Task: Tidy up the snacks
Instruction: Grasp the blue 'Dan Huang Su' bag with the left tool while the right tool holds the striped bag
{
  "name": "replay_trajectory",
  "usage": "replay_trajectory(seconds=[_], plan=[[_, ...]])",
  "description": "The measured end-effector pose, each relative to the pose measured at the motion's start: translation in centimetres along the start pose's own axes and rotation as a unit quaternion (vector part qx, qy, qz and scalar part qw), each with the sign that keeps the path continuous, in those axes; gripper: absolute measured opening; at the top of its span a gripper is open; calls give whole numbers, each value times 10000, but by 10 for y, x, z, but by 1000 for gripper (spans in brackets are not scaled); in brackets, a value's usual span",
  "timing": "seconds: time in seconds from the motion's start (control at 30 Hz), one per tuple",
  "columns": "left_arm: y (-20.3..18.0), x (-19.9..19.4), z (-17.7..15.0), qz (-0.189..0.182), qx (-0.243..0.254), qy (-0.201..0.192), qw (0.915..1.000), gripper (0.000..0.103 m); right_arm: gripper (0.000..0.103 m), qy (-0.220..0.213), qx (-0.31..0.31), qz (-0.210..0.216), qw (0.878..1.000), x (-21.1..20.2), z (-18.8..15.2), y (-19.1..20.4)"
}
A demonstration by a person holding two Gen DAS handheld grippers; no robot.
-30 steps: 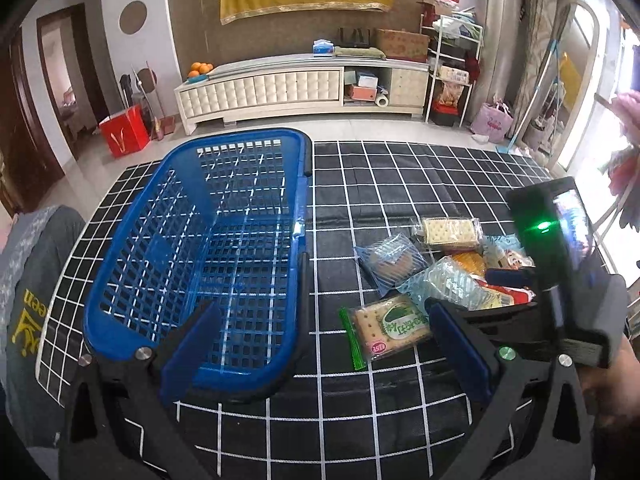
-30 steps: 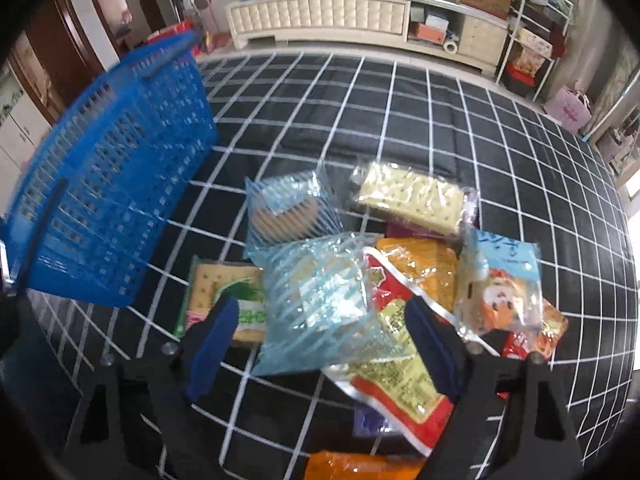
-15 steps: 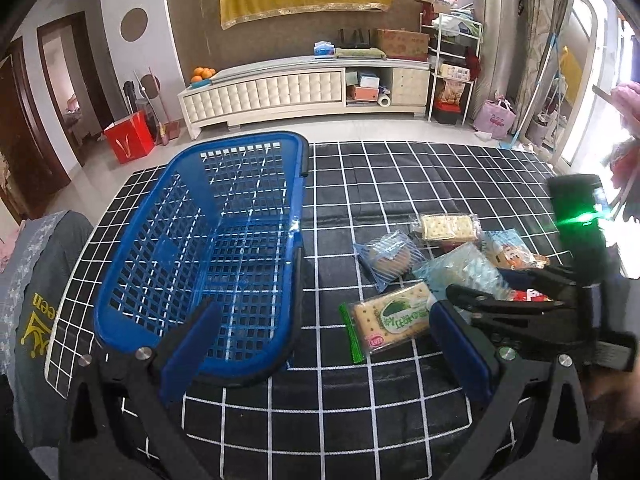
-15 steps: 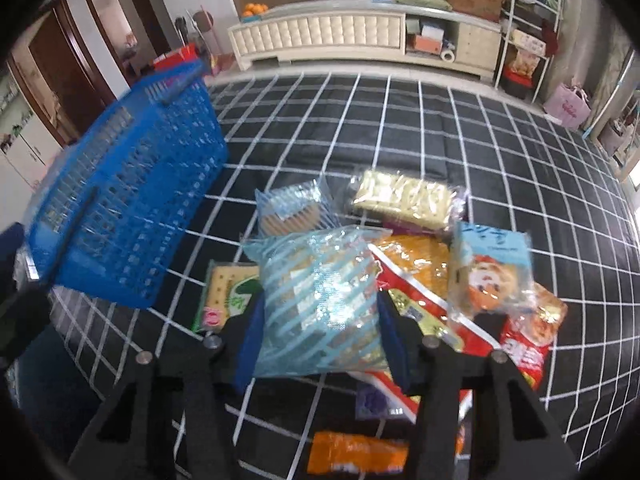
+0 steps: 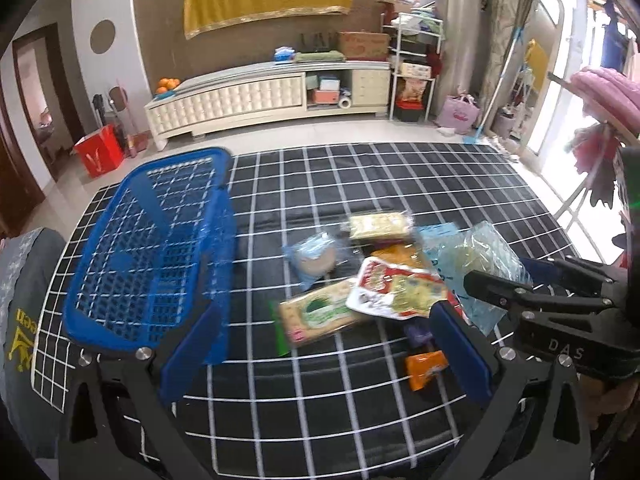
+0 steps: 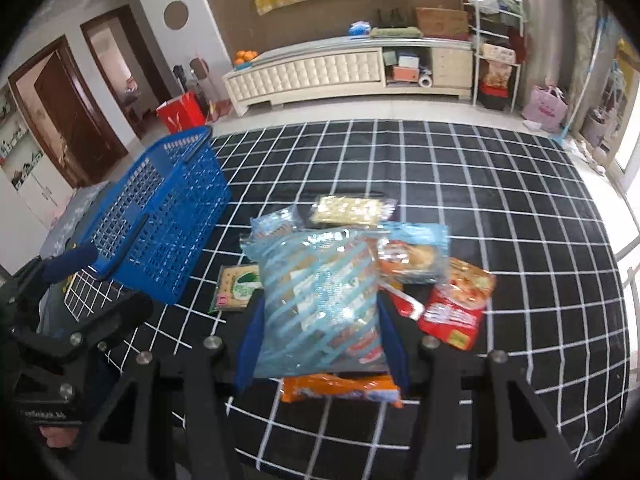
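My right gripper [image 6: 322, 344] is shut on a light blue striped snack bag [image 6: 320, 300] and holds it above the pile. In the left wrist view the same bag [image 5: 484, 264] hangs from the right gripper [image 5: 496, 292] at the right. Below lie a green cracker pack [image 5: 320, 312], a red-and-white pack [image 5: 396, 288], a round biscuit bag [image 5: 314, 258], a yellow cracker pack [image 6: 348, 210], a red packet [image 6: 456, 304] and an orange pack [image 6: 340, 390]. The blue basket [image 5: 132, 184] stands to the left with nothing visible inside. My left gripper [image 5: 326, 344] is open by the basket's near corner, holding nothing.
Everything lies on a black cloth with a white grid [image 5: 360, 168]. A person's grey-clad leg [image 5: 24, 280] is at the left edge beside the basket. A long white cabinet [image 5: 272, 96] and a red bag [image 5: 100, 156] stand beyond the cloth.
The right gripper closed on the striped bag and raised it off the pile. The left gripper drew back and to the right, so the basket sits further left in its view.
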State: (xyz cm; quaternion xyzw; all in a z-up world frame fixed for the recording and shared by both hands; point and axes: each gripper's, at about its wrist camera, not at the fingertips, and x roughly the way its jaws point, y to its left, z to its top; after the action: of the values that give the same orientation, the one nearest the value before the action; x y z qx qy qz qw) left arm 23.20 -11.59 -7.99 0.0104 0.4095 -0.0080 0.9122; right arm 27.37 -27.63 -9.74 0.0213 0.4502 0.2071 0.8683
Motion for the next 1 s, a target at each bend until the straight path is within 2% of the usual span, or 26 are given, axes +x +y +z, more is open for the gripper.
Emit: replay_trajectory(seconds=[0.2,0.37,0.63,0.87,1.0], plan=[[-34,8,15,-178,267,44,9995,103,58,-195,280,-178,9993,-20,-5,-29],[-63,31,29,-369,455,228,9980,103,58,-308,594,-329,9972,-27,-4,-61],[-105,80,52,-776,460,641,9939,103,58,-394,1087,-523,9919,-19,-2,-113],[-135,139,67,-759,553,1117,9893,103,58,-371,1376,-654,9876,-4,4,-155],[-146,164,71,-856,554,1236,9871,103,58,-292,1367,-717,9876,9,6,-165]])
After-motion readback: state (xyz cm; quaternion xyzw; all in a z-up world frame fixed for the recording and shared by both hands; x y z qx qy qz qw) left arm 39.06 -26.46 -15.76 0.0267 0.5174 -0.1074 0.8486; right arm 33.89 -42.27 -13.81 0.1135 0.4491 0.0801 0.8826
